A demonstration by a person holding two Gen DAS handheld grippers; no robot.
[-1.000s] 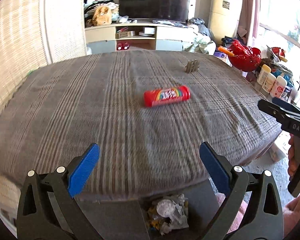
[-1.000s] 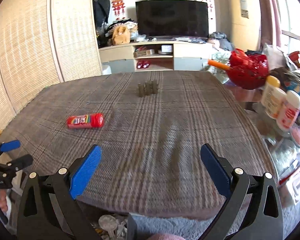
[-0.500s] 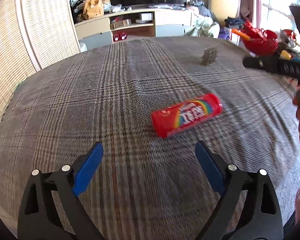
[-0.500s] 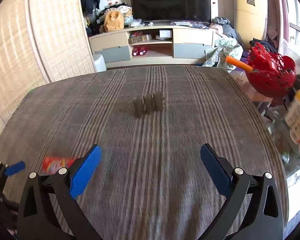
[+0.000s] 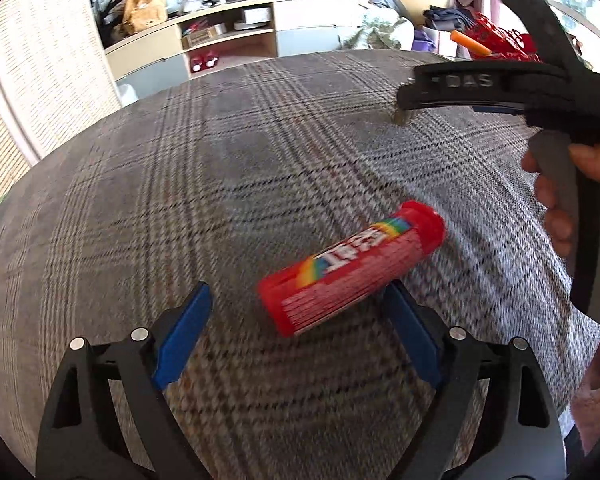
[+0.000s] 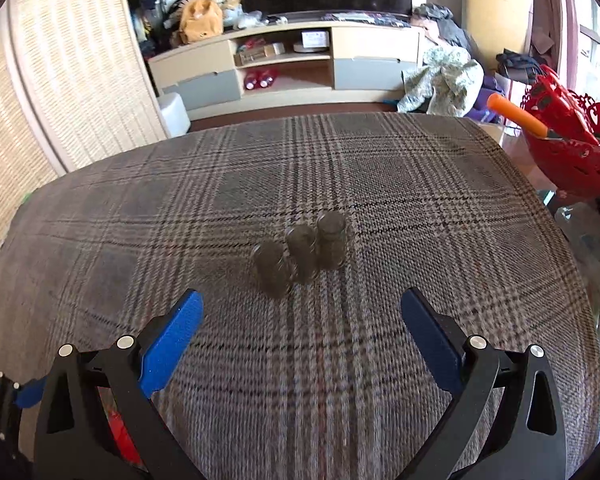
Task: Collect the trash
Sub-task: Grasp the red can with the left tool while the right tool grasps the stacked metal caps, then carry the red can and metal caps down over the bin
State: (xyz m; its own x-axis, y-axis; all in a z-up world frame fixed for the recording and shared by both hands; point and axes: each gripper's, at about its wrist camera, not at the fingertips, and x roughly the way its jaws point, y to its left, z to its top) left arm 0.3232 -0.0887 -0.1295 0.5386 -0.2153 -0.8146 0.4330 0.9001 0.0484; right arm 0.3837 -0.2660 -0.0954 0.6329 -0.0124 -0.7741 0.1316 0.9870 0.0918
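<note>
The approach step is in hand: the left gripper [image 5: 296, 312], jaws wide and just narrowing, nothing pinched, must straddle the red candy tube [image 5: 352, 272] lying on the plaid tablecloth [image 5: 220, 160], while the right gripper [image 6: 300, 316] hangs released short of three small jars [image 6: 300, 256].

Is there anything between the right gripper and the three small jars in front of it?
No. In the right wrist view, only bare plaid cloth lies between the open right gripper and the jars.

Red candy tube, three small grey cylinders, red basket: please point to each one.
Red candy tube [image 5: 352, 276], left wrist view, middle of label.
Three small grey cylinders [image 6: 302, 254], right wrist view, middle cylinder.
Red basket [image 6: 568, 148], right wrist view, side wall.
</note>
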